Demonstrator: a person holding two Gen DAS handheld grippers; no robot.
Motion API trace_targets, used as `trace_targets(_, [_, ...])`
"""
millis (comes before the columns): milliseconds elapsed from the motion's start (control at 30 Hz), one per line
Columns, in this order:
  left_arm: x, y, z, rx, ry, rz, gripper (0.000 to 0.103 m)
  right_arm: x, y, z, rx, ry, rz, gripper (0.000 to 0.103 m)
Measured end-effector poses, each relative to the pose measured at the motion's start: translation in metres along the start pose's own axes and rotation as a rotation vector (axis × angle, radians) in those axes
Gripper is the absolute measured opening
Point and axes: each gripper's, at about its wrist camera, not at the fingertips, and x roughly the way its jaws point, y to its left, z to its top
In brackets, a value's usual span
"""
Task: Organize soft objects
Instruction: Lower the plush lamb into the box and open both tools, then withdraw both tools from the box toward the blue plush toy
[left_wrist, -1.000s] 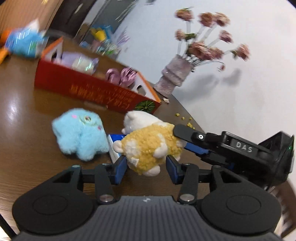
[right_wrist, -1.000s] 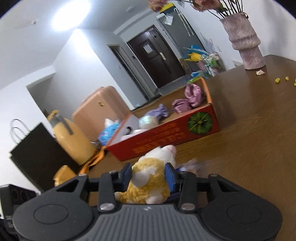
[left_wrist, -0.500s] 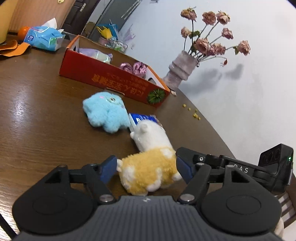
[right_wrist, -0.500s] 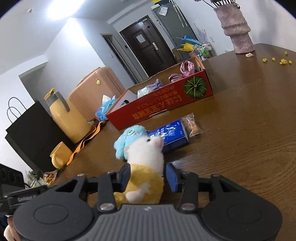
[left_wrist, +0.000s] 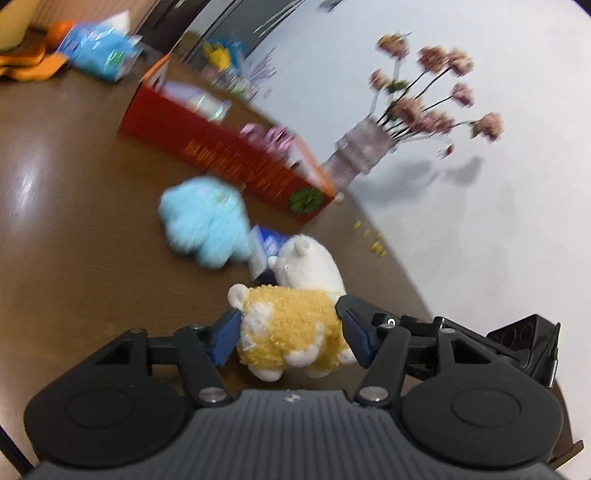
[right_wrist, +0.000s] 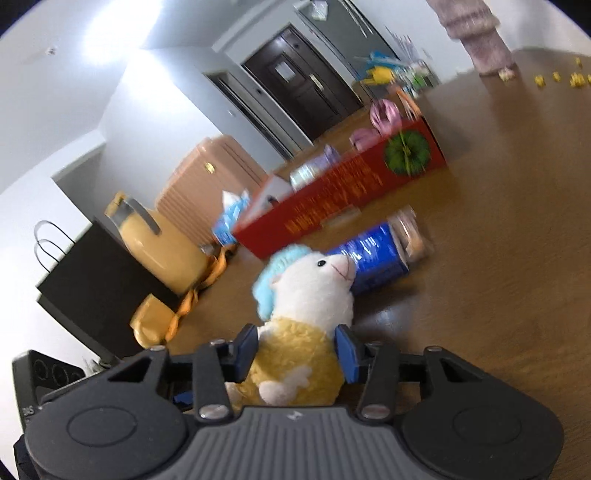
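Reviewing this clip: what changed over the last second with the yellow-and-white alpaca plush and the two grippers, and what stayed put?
The yellow-and-white alpaca plush was lowered from in front of the red cardboard box toward the brown wooden table. The left gripper let go midway, and its jaws are closing on the plush's body again. The right gripper kept its grip throughout. The fluffy light-blue plush, blue packet and box stayed put.

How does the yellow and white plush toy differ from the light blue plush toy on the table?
The yellow and white plush toy has two colours; the light blue plush toy has one. The first sits between the jaws of both grippers; the second lies free on the table, nearer the red box. Both are soft and furry.
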Motion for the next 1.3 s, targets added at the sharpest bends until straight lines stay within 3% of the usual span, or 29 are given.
trace_targets(133, [0.015,-0.015,0.05,0.052,-0.053,-0.038,0.061,0.001,0.017,0.04,-0.076,-0.082,-0.004,0.045])
trace_targets(267, [0.058,-0.018,0.116,0.094,-0.087,-0.023,0.061,0.034,0.032,0.11,-0.166,-0.132,-0.044,0.044])
trace_targets(367, [0.101,-0.001,0.16,0.078,-0.082,0.005,0.061,0.08,0.034,0.159,-0.213,-0.122,-0.097,0.044])
trace_targets(467, [0.142,0.032,0.191,-0.003,-0.057,0.043,0.061,0.133,0.025,0.196,-0.211,-0.059,-0.148,0.044])
trace_targets(533, [0.164,0.054,0.201,-0.047,-0.022,0.077,0.057,0.169,0.016,0.21,-0.206,-0.009,-0.181,0.044])
trace_targets(633, [0.176,0.061,0.209,0.021,-0.014,0.18,0.056,0.212,0.004,0.216,-0.177,0.052,-0.209,0.042])
trace_targets(700, [0.18,0.068,0.21,0.042,0.013,0.193,0.055,0.227,-0.004,0.214,-0.166,0.08,-0.225,0.042])
trace_targets(733, [0.182,0.067,0.21,0.081,0.02,0.205,0.049,0.231,-0.004,0.212,-0.179,0.08,-0.243,0.036])
trace_targets(800, [0.185,0.067,0.209,0.127,0.03,0.21,0.047,0.241,-0.002,0.204,-0.209,0.109,-0.293,0.025])
trace_targets(1067, [0.184,0.044,0.199,0.282,0.02,0.26,0.046,0.225,0.011,0.201,-0.274,0.095,-0.332,0.023])
trace_targets(1300, [0.116,0.006,0.212,0.37,-0.11,0.288,0.046,0.153,0.041,0.222,-0.335,-0.039,-0.32,0.025])
